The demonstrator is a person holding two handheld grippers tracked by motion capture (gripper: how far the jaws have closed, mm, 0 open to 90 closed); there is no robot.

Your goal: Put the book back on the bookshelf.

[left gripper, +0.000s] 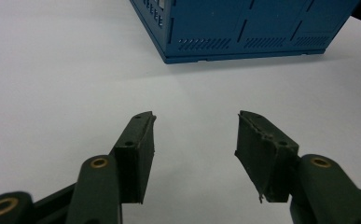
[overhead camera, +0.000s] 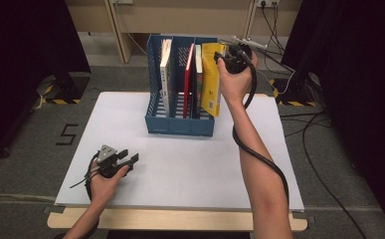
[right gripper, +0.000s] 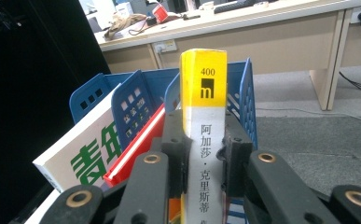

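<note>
A blue three-slot file holder (overhead camera: 180,124) stands on the white table top (overhead camera: 180,164). A white book (overhead camera: 165,74) leans in its left slot and a red book (overhead camera: 188,79) stands in the middle one. My right gripper (overhead camera: 228,56) is shut on the spine of a yellow book (overhead camera: 211,79), which hangs tilted over the right slot, its lower corner past the holder's right wall. From the right gripper view, both pads clamp the yellow book (right gripper: 204,116), above the blue holder (right gripper: 136,100). My left gripper (overhead camera: 129,157) rests open near the table's front left, its fingers (left gripper: 134,154) empty.
The table's wooden front edge (overhead camera: 180,219) runs below the white top. Cables (overhead camera: 309,129) lie on the floor at the right. A desk (right gripper: 262,28) stands behind the table, and dark curtains hang on both sides.
</note>
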